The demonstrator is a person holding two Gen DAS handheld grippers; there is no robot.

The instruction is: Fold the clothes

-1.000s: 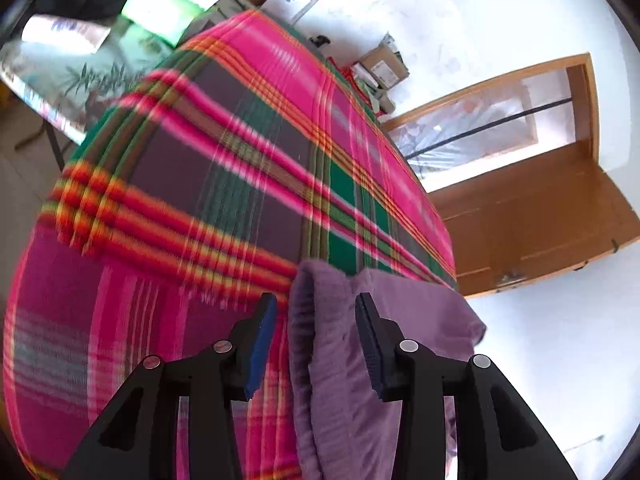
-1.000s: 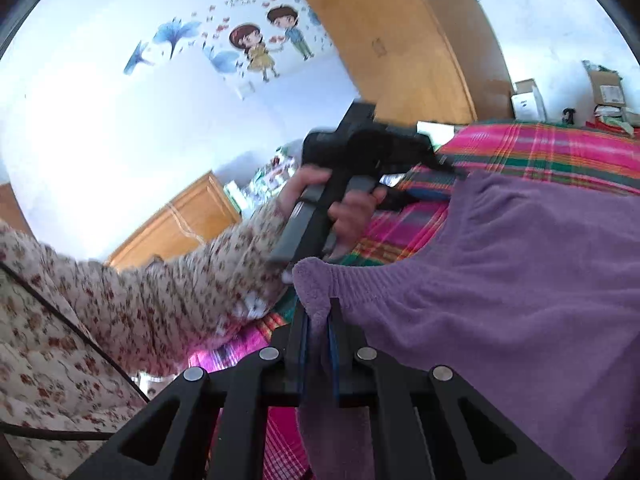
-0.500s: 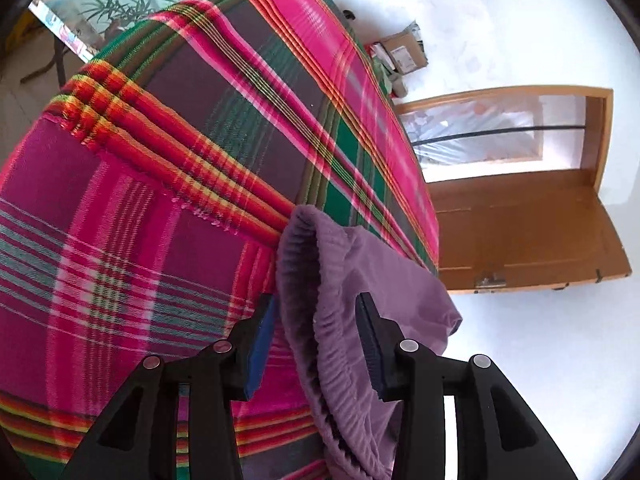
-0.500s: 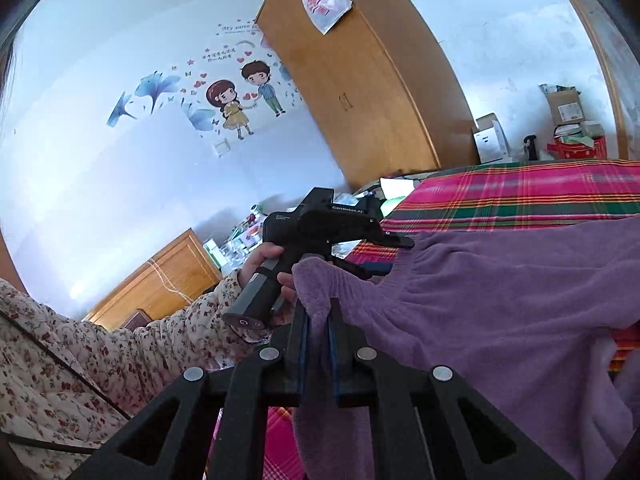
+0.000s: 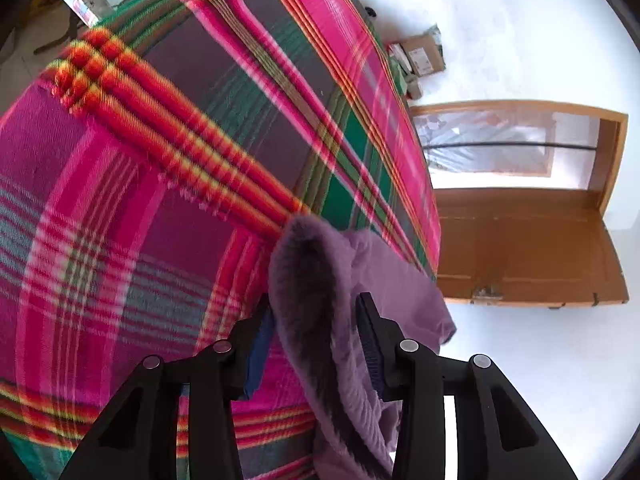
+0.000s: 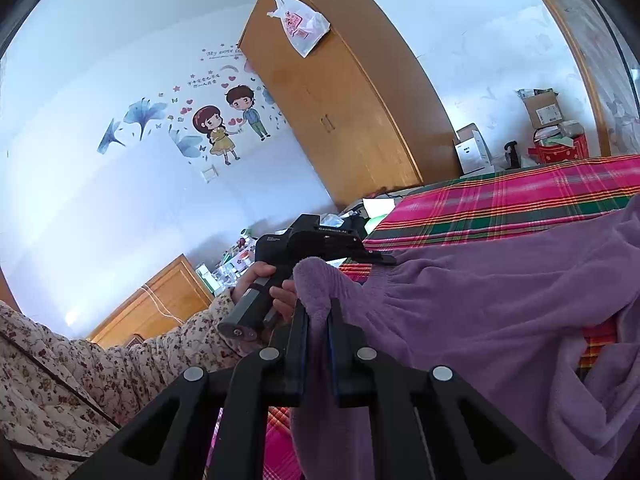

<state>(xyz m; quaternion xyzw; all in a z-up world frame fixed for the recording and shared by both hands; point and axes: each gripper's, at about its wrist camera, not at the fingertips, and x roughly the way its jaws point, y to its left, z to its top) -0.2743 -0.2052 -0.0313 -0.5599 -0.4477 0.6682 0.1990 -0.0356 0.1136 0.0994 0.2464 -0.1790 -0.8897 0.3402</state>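
A purple fleece garment (image 6: 480, 312) lies partly spread on a bed covered by a pink, green and red plaid blanket (image 6: 500, 200). My right gripper (image 6: 318, 308) is shut on the garment's gathered waistband corner, lifted off the bed. Past it a hand holds my left gripper (image 6: 380, 258) by its handle, its tips behind the waistband edge. In the left wrist view the left gripper (image 5: 316, 320) stands part open. A loose fold of the garment (image 5: 320, 280) lies between its pads, against the left one, above the blanket (image 5: 160, 160).
A tall wooden wardrobe (image 6: 340, 100) with a plastic bag (image 6: 300, 24) hung on it stands past the bed. Cardboard boxes (image 6: 544, 108) sit by the far wall, a low wooden cabinet (image 6: 160, 300) at left. A wooden door (image 5: 520, 248) is beside the bed. A floral sleeve (image 6: 100, 360) crosses lower left.
The right gripper has risen with the waistband corner, so more wall and wardrobe show. The left gripper has rolled, and the purple fold now fills more of the gap between its pads.
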